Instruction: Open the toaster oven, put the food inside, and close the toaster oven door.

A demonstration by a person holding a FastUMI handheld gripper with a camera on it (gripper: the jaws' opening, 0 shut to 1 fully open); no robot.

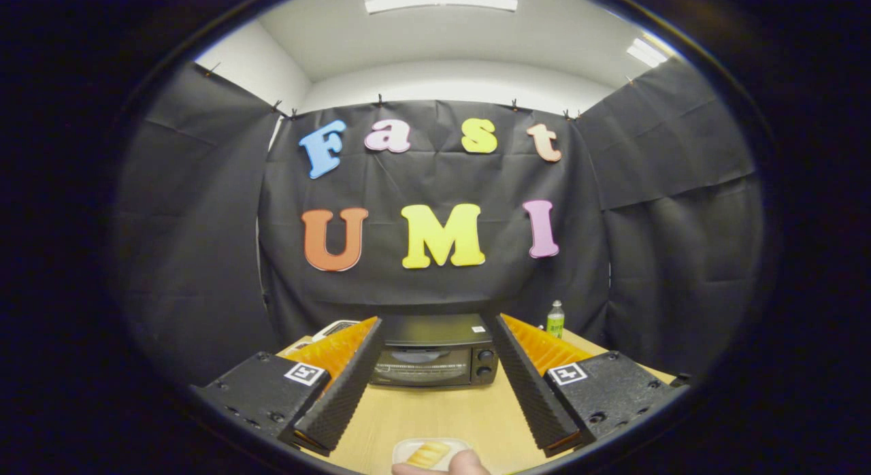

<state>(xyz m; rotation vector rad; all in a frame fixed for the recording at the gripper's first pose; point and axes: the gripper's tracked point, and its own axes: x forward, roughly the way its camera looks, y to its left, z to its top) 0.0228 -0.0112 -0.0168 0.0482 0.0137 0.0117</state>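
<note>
Gripper view, near to far. At 6 o'clock, nearest the camera, a person's fingertip [446, 465] touches the near rim of a small pale plate [403, 450] that rests on the light wooden bench [442, 414]. On the plate lies the food [429, 454], a ridged yellow-orange piece partly covered by the fingertip.

Ahead of the plate, the tool [437, 322] stands spread wide, its two fingers diverging from the tips back toward the camera and holding nothing. One finger [343, 390] runs toward 7 o'clock and the other [531, 383] toward 5 o'clock; each carries a ribbed inner pad and a block bearing a square printed marker. The plate sits in the open gap between the finger bases, touching neither.

Beyond the fingers, framed between their tips at 12 o'clock from the plate, the toaster oven [434, 356] stands at the far part of the bench, well apart from the food. Its glass door [420, 366] is closed and upright, and two round knobs [484, 363] are stacked at the door's 3 o'clock side.

At the oven's 9 o'clock, partly hidden by a finger, is a pale object [333, 327] that cannot be identified. At the oven's 2 o'clock, a small green bottle [556, 320] with a pale cap stands upright near the bench's far edge.
</note>
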